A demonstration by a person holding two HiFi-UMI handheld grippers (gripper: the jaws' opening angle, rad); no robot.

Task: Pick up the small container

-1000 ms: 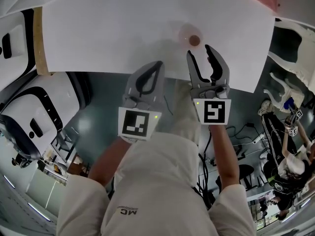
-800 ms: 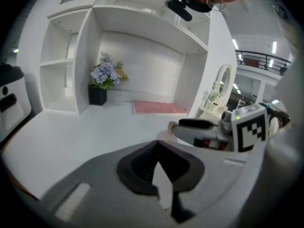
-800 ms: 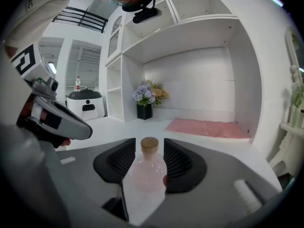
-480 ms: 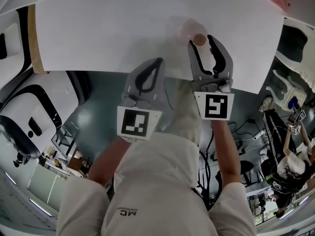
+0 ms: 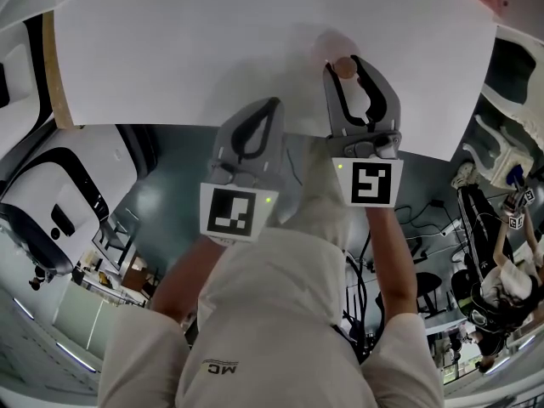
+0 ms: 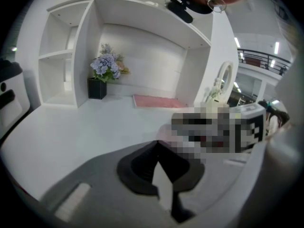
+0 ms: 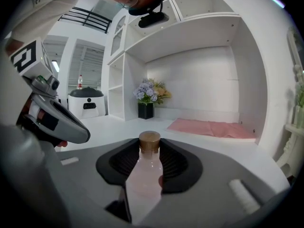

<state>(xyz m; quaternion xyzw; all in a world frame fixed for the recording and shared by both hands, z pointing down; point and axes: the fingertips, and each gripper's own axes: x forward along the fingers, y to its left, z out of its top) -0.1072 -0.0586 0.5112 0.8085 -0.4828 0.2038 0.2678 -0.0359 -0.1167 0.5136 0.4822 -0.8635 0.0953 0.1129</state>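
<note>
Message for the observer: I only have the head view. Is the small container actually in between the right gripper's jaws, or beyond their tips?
Observer: Between them. In the right gripper view the small container stands upright inside the right gripper. Its jaws are closing, and I see no gap at either pad.
Operator: Is the left gripper holding anything?
Observer: No. The left gripper view shows the left gripper shut, with only bare table past its tips.
Operator: What is behind the container?
Observer: A black vase of flowers stands at the back of a white alcove, well apart from the container.
</note>
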